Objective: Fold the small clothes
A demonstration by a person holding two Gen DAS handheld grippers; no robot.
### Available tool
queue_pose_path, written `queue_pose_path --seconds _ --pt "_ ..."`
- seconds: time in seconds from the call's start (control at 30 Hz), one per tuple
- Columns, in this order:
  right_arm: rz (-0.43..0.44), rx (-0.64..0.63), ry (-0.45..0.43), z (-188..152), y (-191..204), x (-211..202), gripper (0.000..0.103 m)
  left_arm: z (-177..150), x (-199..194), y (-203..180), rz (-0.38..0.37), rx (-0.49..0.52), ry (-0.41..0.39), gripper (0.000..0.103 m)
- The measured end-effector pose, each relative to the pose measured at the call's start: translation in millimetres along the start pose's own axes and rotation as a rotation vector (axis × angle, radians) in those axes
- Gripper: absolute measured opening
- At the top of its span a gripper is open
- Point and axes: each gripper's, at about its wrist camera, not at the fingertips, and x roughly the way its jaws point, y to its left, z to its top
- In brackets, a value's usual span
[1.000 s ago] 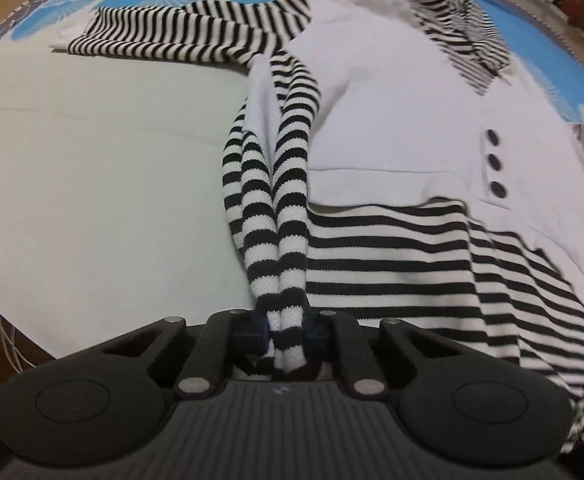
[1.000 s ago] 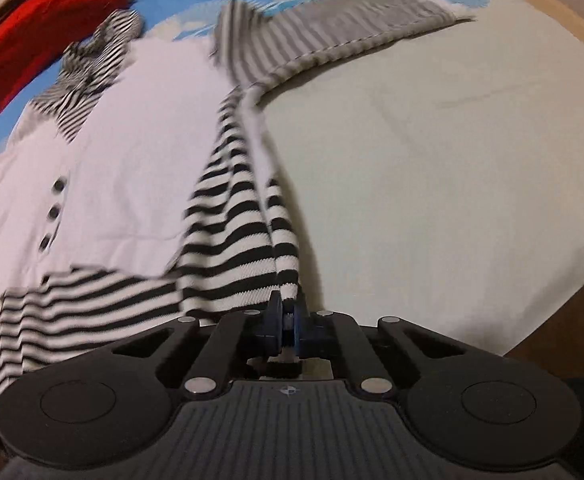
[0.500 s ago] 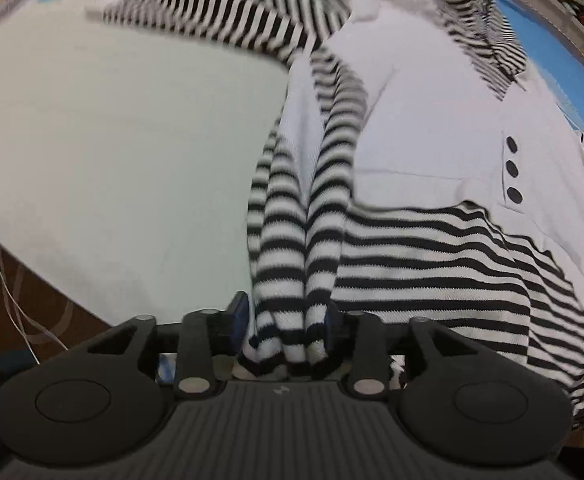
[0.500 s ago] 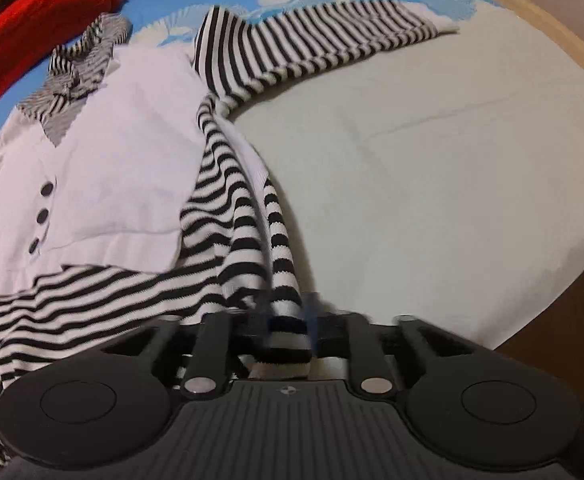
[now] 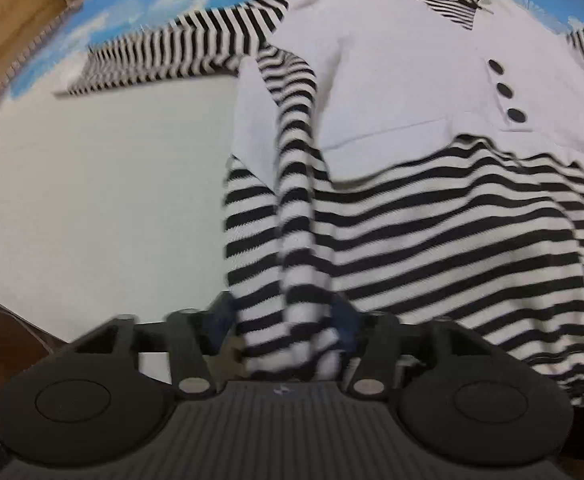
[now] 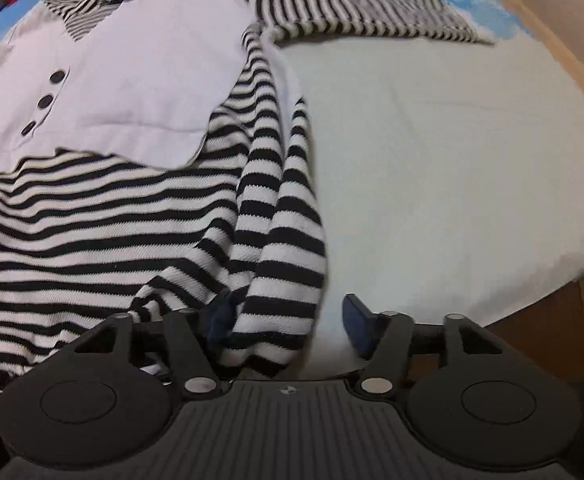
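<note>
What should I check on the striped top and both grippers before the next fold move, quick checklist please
1. Left gripper let go: ok; its jaws have just been opening and stand apart, with the bunched striped hem loose between them.
2. Right gripper let go: ok; its jaws have just been opening, the fabric lying against one pad only.
3. Striped top front up, three black buttons showing: ok.
4. Side edges flat: not ok; both are gathered into ridges.
5. Sleeves folded in: not ok; the striped sleeve is spread outward.
6. Top fully on the pale cloth: cannot tell.
</note>
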Motion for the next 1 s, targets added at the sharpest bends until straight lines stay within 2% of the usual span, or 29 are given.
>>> queue_pose_path --seconds 0.13,0.23,0.27,0.33,0.4,0.5,0.63,0.73,0.87,1.0 --pt "0.028 -0.009 -0.015 -1 2 -9 0.062 4 -15 -2 -0.002 0.026 -0.072 0.061" --pt "-0.014 -0.046 -0.012 -5 8 -8 0.061 2 0 -3 -0.009 0.019 -0.006 0.061" --pt "-0.028 -0.042 -0.032 -4 7 -11 0.06 -1 2 -1 -0.014 -0.009 0.004 0.063" --pt "-0.064 -0.017 -0.139 -3 8 -29 0.055 2 -1 4 -0.014 -0.04 -0.003 0.064" --pt "-0.069 0.006 -0.264 1 5 -52 0.054 4 -15 5 -0.01 -0.046 -0.066 0.063" --pt "-0.016 0.049 -0.433 11 -4 -87 0.054 9 -35 6 -0.026 -0.061 -0.176 0.065" --pt "0.051 0.074 -0.564 26 -15 -118 0.055 13 -52 0 -0.009 -0.083 -0.29 0.071" --pt "0.12 0.063 -0.701 35 -24 -140 0.055 21 -64 -3 -0.004 -0.107 -0.381 0.075" --pt "0.131 0.007 -0.753 65 -32 -158 0.057 27 -79 -9 0.016 -0.134 -0.504 0.082" --pt "0.16 -0.005 -0.775 92 -39 -157 0.061 34 -84 -16 0.033 -0.127 -0.552 0.083"
